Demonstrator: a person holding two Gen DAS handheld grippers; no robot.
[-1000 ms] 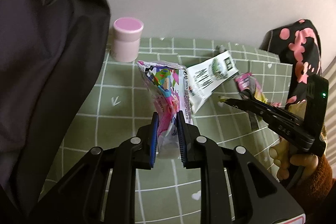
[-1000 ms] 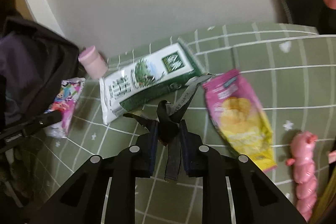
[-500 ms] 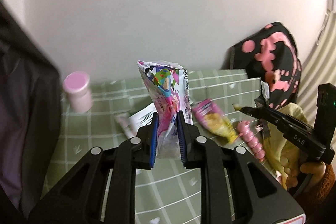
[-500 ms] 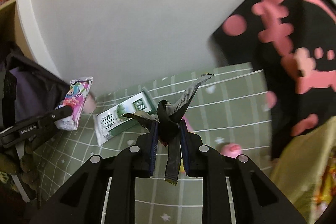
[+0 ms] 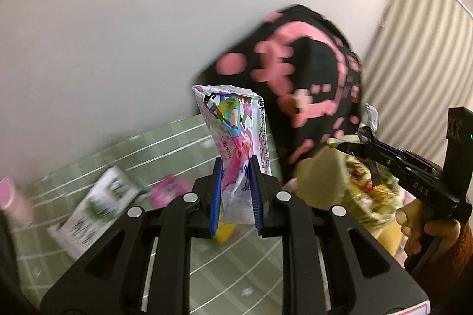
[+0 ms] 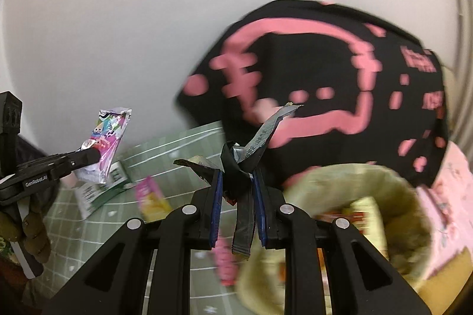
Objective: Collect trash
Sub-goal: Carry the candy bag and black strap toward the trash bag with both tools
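My left gripper (image 5: 235,193) is shut on a colourful cartoon snack wrapper (image 5: 236,131) and holds it upright above the green checked table (image 5: 165,146). My right gripper (image 6: 238,191) is shut on a crumpled black and silver wrapper (image 6: 254,149), right beside the rim of a yellow-green trash bag (image 6: 408,196) holding several wrappers. In the left wrist view the right gripper (image 5: 348,143) is over that bag (image 5: 319,176). In the right wrist view the left gripper (image 6: 91,157) with its wrapper (image 6: 109,137) is at the left.
A white and green carton (image 5: 97,202), a pink and yellow snack packet (image 6: 150,199) and a pink bottle (image 5: 14,205) lie on the table. A black bag with pink print (image 6: 325,78) stands behind the trash bag. A pink toy (image 6: 224,261) lies near the bag.
Both grippers have swung to the right and upward with their wrappers. The right gripper now sits beside the trash bag's opening; the carton and pink bottle have slid to the left of view.
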